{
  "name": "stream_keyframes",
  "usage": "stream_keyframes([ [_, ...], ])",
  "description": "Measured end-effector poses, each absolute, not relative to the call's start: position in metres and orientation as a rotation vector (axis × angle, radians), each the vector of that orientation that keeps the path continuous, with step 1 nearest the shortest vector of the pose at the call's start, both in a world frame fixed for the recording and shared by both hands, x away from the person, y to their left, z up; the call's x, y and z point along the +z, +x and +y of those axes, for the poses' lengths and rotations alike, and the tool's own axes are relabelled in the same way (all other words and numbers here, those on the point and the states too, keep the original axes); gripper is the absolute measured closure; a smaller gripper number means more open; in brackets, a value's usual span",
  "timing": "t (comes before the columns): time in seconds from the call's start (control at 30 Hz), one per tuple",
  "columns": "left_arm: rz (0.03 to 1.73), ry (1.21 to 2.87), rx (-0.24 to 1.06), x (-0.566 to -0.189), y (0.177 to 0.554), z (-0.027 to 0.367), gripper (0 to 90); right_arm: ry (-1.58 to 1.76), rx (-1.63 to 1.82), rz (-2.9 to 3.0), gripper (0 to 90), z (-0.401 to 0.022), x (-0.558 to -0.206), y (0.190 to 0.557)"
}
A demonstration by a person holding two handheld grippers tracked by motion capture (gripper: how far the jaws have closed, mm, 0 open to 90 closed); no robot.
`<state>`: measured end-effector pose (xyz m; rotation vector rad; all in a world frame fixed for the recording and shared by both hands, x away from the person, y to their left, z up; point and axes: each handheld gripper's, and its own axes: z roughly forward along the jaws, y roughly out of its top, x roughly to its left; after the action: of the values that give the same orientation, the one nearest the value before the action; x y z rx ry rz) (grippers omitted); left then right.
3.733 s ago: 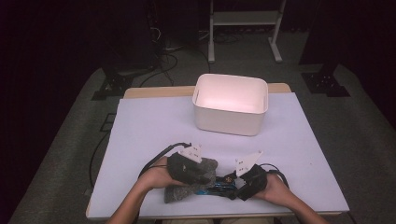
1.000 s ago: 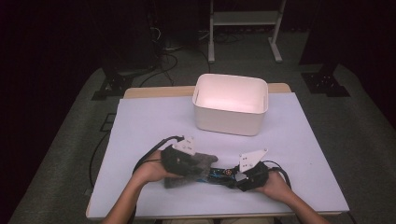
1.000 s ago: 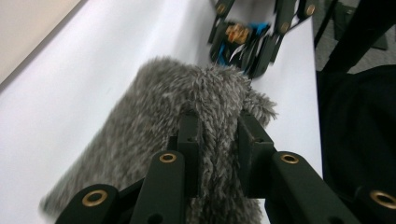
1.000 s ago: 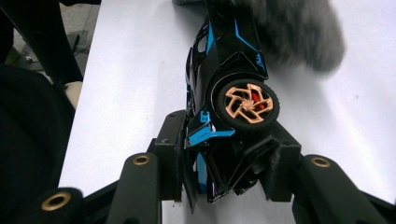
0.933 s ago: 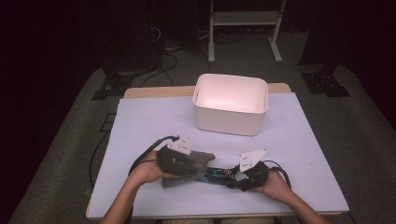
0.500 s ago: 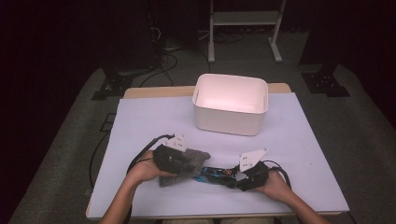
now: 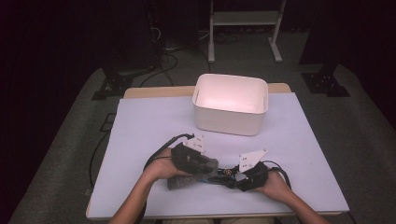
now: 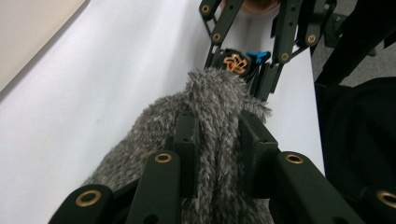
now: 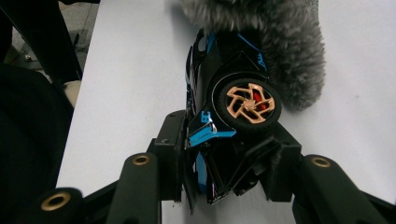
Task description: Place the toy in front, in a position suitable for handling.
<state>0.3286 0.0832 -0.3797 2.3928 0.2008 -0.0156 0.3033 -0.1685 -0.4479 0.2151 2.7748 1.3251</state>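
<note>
A black and blue toy car (image 7: 225, 173) with gold wheels lies near the table's front edge. My right gripper (image 7: 242, 177) is shut on its rear end, and in the right gripper view the jaws clamp the car (image 9: 233, 93) on both sides, right gripper (image 9: 224, 156). My left gripper (image 7: 205, 164) is shut on a grey fuzzy cloth (image 7: 184, 181). In the left gripper view the cloth (image 8: 219, 98) bunches between the pads of the left gripper (image 8: 219, 135) and lies against the car's (image 8: 237, 62) front. The cloth (image 9: 280, 42) hides the car's nose.
A white empty bin (image 7: 231, 105) stands at the back middle of the pale table cover (image 7: 149, 121). A black cable loops on the table left of the left hand. The floor around the table is dark, with stand legs behind it.
My left gripper slid the cloth a little to the left along the car, then came back to the right. The right gripper and the car kept still.
</note>
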Motion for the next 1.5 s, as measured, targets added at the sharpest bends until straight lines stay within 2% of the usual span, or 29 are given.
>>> stream_keyframes([
  [0.23, 0.272, 2.371, 0.034, -0.381, 0.328, 0.117, 72.5, 0.203, 1.32, 2.768, 56.6, -0.168, -0.448, 0.302],
  [0.47, 0.296, 2.362, 0.026, -0.381, 0.328, 0.123, 73.9, 0.206, 1.324, 2.775, 56.6, -0.168, -0.448, 0.304],
  [0.6, 0.244, 2.361, 0.015, -0.378, 0.328, 0.111, 75.9, 0.199, 1.299, 2.79, 56.7, -0.167, -0.446, 0.306],
  [0.97, 0.076, 2.408, -0.027, -0.372, 0.331, 0.038, 76.4, 0.219, 1.295, 2.772, 56.6, -0.16, -0.445, 0.311],
  [1.1, 0.054, 2.419, -0.042, -0.376, 0.333, 0.024, 76.4, 0.228, 1.299, 2.777, 56.6, -0.161, -0.445, 0.311],
  [1.37, 0.123, 2.455, 0.024, -0.371, 0.336, 0.052, 76.3, 0.205, 1.276, 2.772, 56.8, -0.162, -0.444, 0.312],
  [1.5, 0.193, 2.383, 0.036, -0.358, 0.341, 0.079, 76.3, 0.228, 1.253, 2.757, 56.7, -0.168, -0.443, 0.316],
])
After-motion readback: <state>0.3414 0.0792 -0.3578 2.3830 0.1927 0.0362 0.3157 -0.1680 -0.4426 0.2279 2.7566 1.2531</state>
